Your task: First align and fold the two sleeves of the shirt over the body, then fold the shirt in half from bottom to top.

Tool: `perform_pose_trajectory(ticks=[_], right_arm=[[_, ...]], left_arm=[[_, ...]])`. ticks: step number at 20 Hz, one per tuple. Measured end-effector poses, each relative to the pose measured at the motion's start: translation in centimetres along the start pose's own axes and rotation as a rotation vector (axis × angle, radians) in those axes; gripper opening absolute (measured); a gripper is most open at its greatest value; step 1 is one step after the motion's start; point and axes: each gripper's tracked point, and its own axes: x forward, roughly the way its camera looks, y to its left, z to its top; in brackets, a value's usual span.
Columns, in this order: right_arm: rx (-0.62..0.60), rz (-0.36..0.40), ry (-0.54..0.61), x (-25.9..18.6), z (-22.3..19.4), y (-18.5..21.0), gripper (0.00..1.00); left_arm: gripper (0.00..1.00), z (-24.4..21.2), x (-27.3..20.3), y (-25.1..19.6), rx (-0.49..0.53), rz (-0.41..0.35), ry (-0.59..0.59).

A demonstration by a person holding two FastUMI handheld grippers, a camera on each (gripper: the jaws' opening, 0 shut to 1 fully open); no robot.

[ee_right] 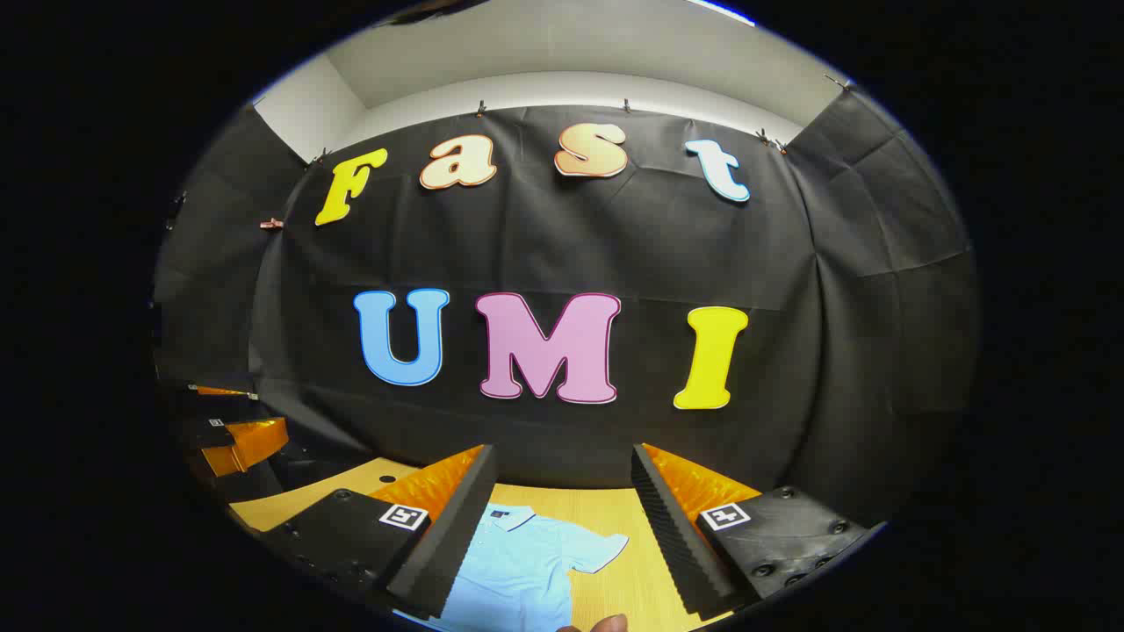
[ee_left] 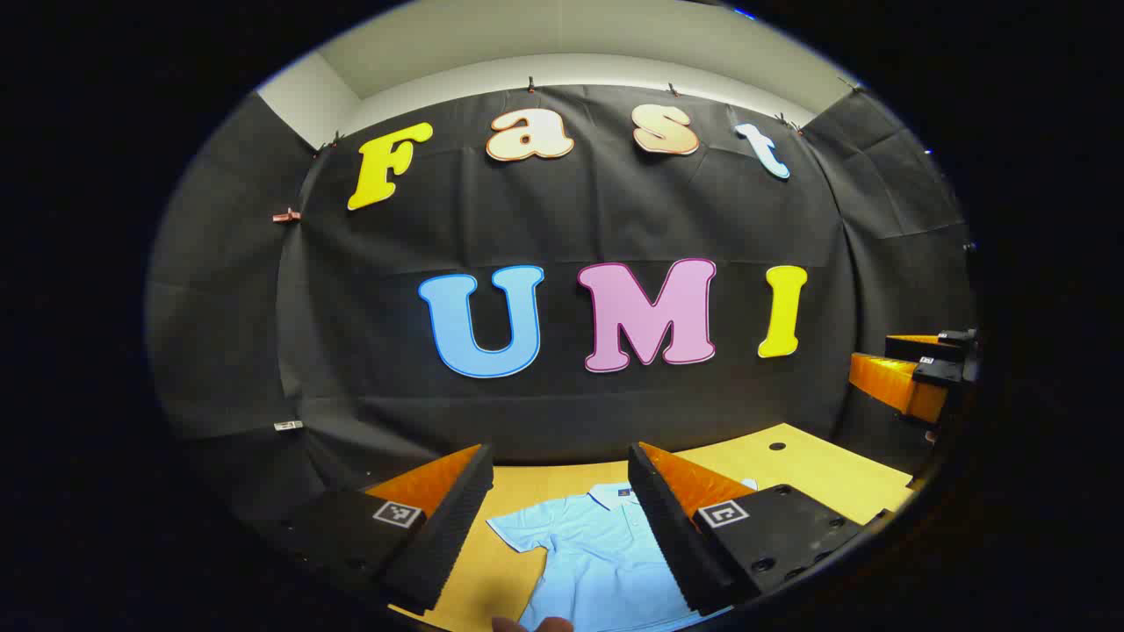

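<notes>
A light blue polo shirt (ee_left: 597, 553) lies flat on the wooden table (ee_left: 790, 465), collar toward the back wall, both short sleeves spread out. My left gripper (ee_left: 562, 465) hovers open high above its left half, nothing between the fingers. In the right gripper view the same shirt (ee_right: 518, 562) lies below, its right sleeve (ee_right: 593, 551) out to the side, and my right gripper (ee_right: 562, 461) hangs open above that half. The right gripper also appears at the far right of the left gripper view (ee_left: 913, 377); the left gripper appears at the left of the right gripper view (ee_right: 233, 434).
The black cloth wall (ee_left: 571, 219) stands close behind the table. A small dark hole (ee_left: 777, 446) marks the tabletop at the back right. A fingertip (ee_left: 544, 625) peeks in at the bottom of the left gripper view, another fingertip (ee_right: 606, 623) in the right gripper view.
</notes>
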Motion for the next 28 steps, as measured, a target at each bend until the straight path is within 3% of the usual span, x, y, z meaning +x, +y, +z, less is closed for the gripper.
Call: perform_pose_trajectory(ticks=[21,28], right_arm=[[-0.044,0.027,0.043,1.5,-1.1,1.9,0.96],[0.073,-0.029,0.221,8.8,-7.5,-1.4,0.96]], left_arm=[[0.99,-0.2,0.4,0.0,0.003,-0.030,0.007],[0.98,-1.5,0.6,-0.7,0.012,-0.030,0.037]])
